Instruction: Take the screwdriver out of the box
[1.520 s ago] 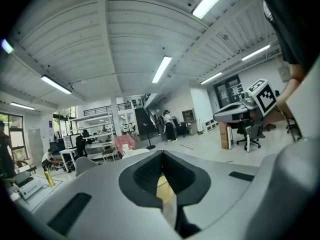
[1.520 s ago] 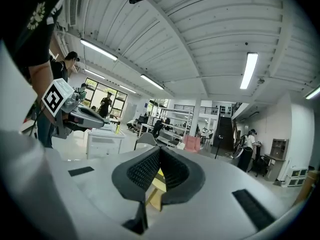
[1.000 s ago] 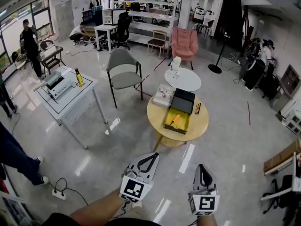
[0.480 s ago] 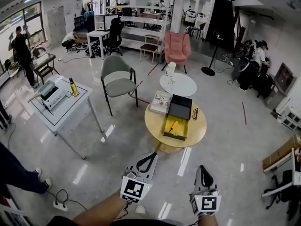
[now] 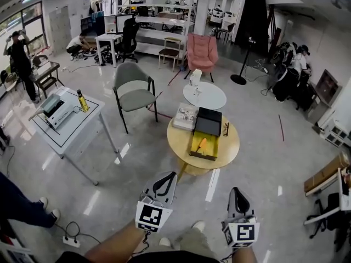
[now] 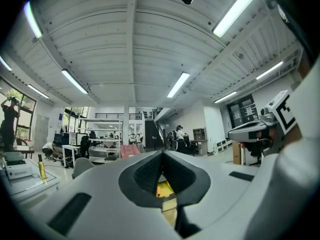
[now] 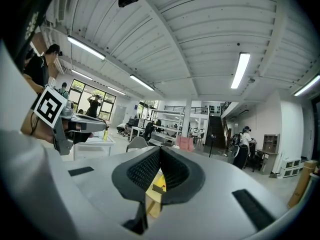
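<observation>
Open-plan workshop, glossy floor. Head view: round wooden table (image 5: 178, 141) ahead w/ yellow box (image 5: 211, 150), orange screwdriver (image 5: 202, 144) lying inside. Left gripper (image 5: 169, 175) & right gripper (image 5: 236, 192) are held level, side by side, pointing at the table, well short of it. Left gripper view: jaws clenched, nothing betw. them. Right gripper view: tips together, empty.

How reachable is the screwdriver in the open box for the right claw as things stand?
Probably not yet: the right claw, shut, hangs well short of the round table, open floor between. Nothing covers the screwdriver in the open box, so stepping closer should do.
</observation>
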A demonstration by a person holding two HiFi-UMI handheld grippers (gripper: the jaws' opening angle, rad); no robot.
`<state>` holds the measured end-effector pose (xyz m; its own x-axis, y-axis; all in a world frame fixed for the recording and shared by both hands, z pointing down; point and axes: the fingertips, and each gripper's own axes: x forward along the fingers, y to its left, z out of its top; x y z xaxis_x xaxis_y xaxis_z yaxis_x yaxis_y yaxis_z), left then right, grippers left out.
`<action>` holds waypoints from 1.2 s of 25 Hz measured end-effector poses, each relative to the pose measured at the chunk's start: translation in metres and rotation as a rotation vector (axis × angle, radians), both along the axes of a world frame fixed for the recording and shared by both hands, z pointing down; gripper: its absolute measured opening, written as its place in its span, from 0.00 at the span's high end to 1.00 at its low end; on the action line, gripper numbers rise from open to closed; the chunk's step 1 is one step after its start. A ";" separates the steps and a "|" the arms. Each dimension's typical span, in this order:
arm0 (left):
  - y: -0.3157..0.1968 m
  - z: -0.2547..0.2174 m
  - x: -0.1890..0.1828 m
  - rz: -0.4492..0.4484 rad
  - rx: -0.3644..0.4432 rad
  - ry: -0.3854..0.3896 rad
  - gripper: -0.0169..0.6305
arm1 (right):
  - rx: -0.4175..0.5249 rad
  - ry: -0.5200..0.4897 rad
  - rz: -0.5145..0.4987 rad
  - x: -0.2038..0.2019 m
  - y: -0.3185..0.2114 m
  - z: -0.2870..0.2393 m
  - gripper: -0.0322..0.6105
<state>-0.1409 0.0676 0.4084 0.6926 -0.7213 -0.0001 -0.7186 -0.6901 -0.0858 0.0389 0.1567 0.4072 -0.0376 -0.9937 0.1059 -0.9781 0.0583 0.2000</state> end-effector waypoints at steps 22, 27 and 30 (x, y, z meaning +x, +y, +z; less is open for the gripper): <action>-0.034 0.016 0.007 -0.034 -0.021 -0.037 0.95 | -0.028 -0.009 -0.030 0.023 -0.040 0.016 0.93; -0.054 0.017 0.020 -0.037 -0.020 -0.048 0.95 | -0.037 -0.018 -0.034 0.039 -0.063 0.019 0.93; -0.069 0.018 0.025 -0.043 -0.020 -0.048 0.95 | -0.042 -0.024 -0.035 0.047 -0.077 0.022 0.93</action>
<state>-0.1155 -0.0012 0.4260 0.6602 -0.7496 0.0473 -0.7427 -0.6609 -0.1074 0.0856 0.0792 0.4295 -0.0754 -0.9864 0.1464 -0.9797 0.1006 0.1733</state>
